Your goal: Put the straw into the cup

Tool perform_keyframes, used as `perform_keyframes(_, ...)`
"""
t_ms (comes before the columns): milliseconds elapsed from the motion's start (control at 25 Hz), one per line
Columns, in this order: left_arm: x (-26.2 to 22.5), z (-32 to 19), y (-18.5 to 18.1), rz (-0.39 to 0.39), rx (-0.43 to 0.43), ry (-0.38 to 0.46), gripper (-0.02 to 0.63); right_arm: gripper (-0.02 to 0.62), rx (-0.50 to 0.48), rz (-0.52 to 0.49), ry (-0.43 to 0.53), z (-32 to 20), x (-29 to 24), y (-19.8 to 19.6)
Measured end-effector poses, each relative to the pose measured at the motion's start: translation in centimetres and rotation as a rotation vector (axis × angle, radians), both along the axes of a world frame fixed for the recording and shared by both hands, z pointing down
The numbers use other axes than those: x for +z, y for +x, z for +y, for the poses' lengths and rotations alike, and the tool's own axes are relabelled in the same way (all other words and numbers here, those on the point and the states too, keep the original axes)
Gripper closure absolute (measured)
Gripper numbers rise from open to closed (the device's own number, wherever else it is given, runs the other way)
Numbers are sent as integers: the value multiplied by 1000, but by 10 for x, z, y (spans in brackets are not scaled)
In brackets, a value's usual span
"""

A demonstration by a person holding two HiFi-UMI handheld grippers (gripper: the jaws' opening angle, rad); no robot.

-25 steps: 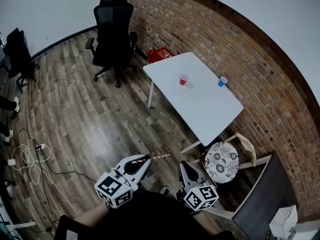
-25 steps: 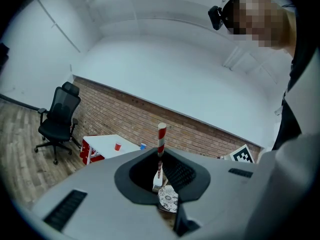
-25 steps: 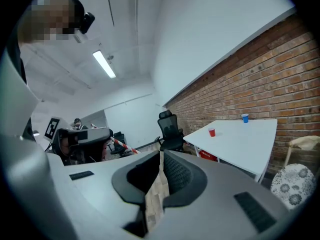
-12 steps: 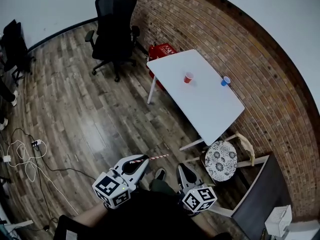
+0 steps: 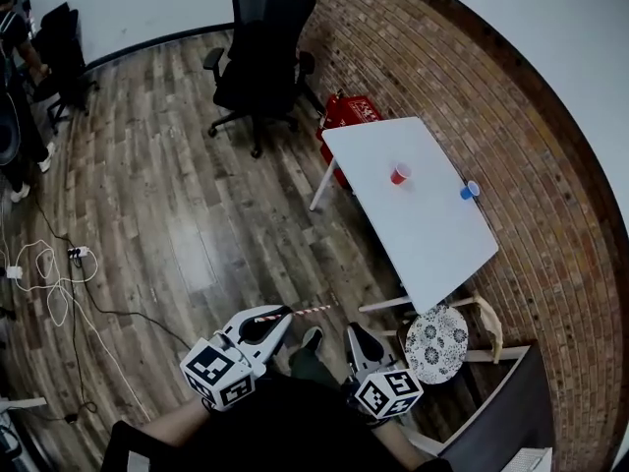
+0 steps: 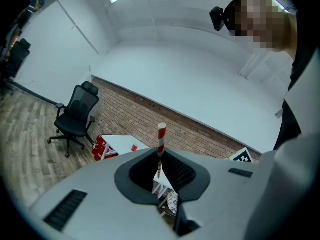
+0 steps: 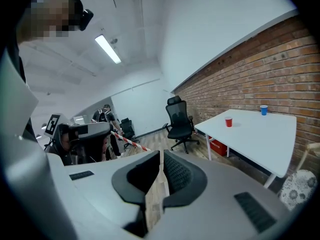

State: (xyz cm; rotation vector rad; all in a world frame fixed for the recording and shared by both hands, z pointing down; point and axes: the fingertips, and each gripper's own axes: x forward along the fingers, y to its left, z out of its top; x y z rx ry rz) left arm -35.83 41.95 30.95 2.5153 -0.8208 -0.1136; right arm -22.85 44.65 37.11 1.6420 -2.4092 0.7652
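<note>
A red-and-white striped straw (image 5: 295, 312) sticks out to the right of my left gripper (image 5: 267, 324), which is shut on it low in the head view. In the left gripper view the straw (image 6: 161, 136) stands upright between the closed jaws. My right gripper (image 5: 356, 335) is beside it, shut with nothing in it. The red cup (image 5: 400, 174) stands on the white table (image 5: 432, 249) far ahead, and a blue cup (image 5: 470, 190) sits near the brick wall. The right gripper view shows the red cup (image 7: 228, 122), the blue cup (image 7: 263, 109) and the straw (image 7: 131, 141).
A black office chair (image 5: 265, 57) and a red crate (image 5: 352, 111) stand past the table's far end. A patterned stool (image 5: 437, 344) sits at its near end. Cables (image 5: 49, 283) lie on the wood floor at left, and a person (image 5: 15, 57) stands at far left.
The head view has swung, so the table, cups and chair sit further right in the picture. Both grippers keep their places low in the frame, and the straw stays held.
</note>
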Motion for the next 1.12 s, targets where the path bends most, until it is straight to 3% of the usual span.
perform_keyframes(240, 6, -28, 11, -38, -25, -17, 569, 548, -32, -46, -14, -37, 7, 9)
perform_keyframes(640, 2, -106, 101, -97, -18, -7, 569, 548, -21, -123, -39, -116, 14, 93)
perform_keyframes(1120, -32, -161, 167, -143, -149, 54, 569, 548, -130, -159, 5, -192, -13, 160)
